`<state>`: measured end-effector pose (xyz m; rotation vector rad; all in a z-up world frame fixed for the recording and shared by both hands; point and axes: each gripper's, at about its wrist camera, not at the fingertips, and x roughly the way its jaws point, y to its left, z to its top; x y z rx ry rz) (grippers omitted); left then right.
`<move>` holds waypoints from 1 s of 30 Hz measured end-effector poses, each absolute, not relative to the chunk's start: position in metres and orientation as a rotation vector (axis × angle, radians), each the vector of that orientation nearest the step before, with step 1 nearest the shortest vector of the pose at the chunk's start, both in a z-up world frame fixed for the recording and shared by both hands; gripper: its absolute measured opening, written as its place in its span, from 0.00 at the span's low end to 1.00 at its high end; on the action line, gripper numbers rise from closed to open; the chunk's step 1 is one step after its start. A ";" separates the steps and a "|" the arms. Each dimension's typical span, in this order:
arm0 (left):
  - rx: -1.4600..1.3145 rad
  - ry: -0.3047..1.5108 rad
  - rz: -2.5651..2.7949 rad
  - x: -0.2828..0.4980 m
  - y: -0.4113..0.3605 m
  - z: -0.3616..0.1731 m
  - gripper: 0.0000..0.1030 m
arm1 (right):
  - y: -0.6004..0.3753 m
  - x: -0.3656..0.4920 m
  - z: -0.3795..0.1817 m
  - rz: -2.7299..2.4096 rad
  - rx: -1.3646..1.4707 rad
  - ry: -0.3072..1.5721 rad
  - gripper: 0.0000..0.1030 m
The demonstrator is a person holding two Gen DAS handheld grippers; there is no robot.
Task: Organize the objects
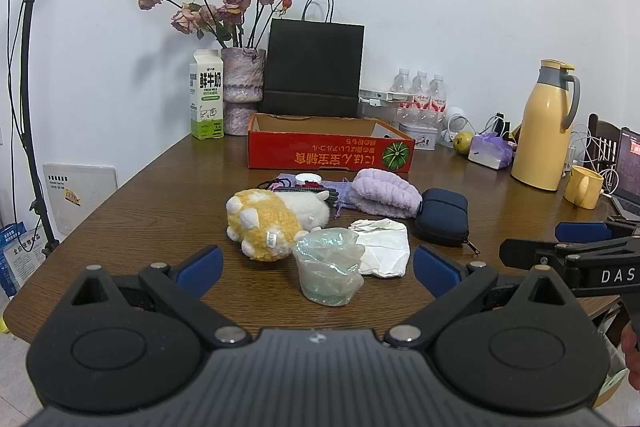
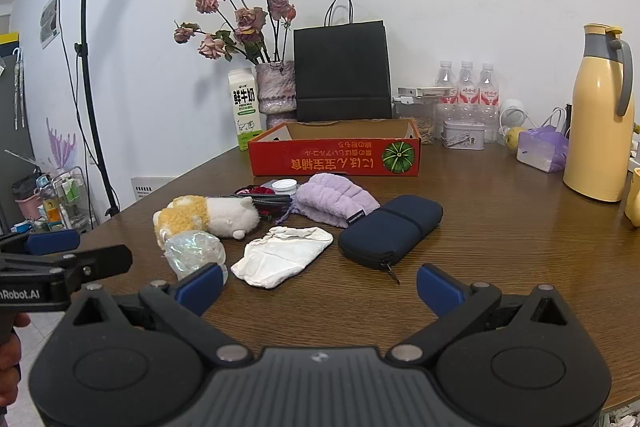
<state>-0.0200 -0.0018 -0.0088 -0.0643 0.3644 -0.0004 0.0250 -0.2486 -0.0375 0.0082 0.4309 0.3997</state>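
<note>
A cluster lies mid-table: a yellow-and-white plush toy (image 1: pixel 268 223) (image 2: pixel 208 217), a crumpled clear plastic bag (image 1: pixel 328 267) (image 2: pixel 196 251), a white cloth pouch (image 1: pixel 384 247) (image 2: pixel 284 255), a lilac fluffy headband (image 1: pixel 384 193) (image 2: pixel 336 199), a navy zip case (image 1: pixel 442 217) (image 2: pixel 390 231), and hair ties with a white cap (image 1: pixel 308 181) (image 2: pixel 286 185). Behind them stands an open red cardboard box (image 1: pixel 330 151) (image 2: pixel 334 155). My left gripper (image 1: pixel 318 269) hovers wide open just before the plastic bag. My right gripper (image 2: pixel 318 287) is wide open in front of the pouch and case, holding nothing.
Along the wall stand a milk carton (image 1: pixel 206 95), a vase of dried roses (image 1: pixel 242 91), a black paper bag (image 1: pixel 314 67), water bottles (image 1: pixel 420 95), a yellow thermos (image 1: pixel 548 127) and a yellow mug (image 1: pixel 584 185). A laptop (image 1: pixel 628 171) sits far right. A light stand (image 2: pixel 86 67) rises left.
</note>
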 end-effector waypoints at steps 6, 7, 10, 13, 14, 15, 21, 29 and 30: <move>-0.067 0.367 -0.001 -0.021 -0.002 -0.010 1.00 | -0.249 0.025 -0.038 0.400 0.008 0.431 1.00; -0.067 0.367 -0.002 -0.021 -0.001 -0.010 1.00 | -0.249 0.025 -0.038 0.400 0.008 0.431 1.00; -0.067 0.368 -0.002 -0.021 -0.001 -0.010 1.00 | -0.249 0.025 -0.038 0.400 0.008 0.431 1.00; -0.067 0.368 -0.002 -0.021 -0.001 -0.010 1.00 | -0.249 0.025 -0.038 0.400 0.007 0.430 1.00; -0.068 0.367 -0.003 -0.021 -0.001 -0.010 1.00 | -0.249 0.025 -0.038 0.400 0.008 0.431 1.00; -0.067 0.367 -0.002 -0.021 -0.002 -0.009 1.00 | -0.249 0.025 -0.038 0.399 0.007 0.430 1.00; -0.067 0.366 -0.006 -0.021 -0.002 -0.009 1.00 | -0.249 0.025 -0.038 0.398 0.007 0.428 1.00; -0.067 0.366 -0.008 -0.021 -0.001 -0.009 1.00 | -0.250 0.024 -0.038 0.397 0.005 0.426 1.00; -0.066 0.366 -0.008 -0.021 -0.001 -0.009 1.00 | -0.250 0.025 -0.038 0.397 0.006 0.426 1.00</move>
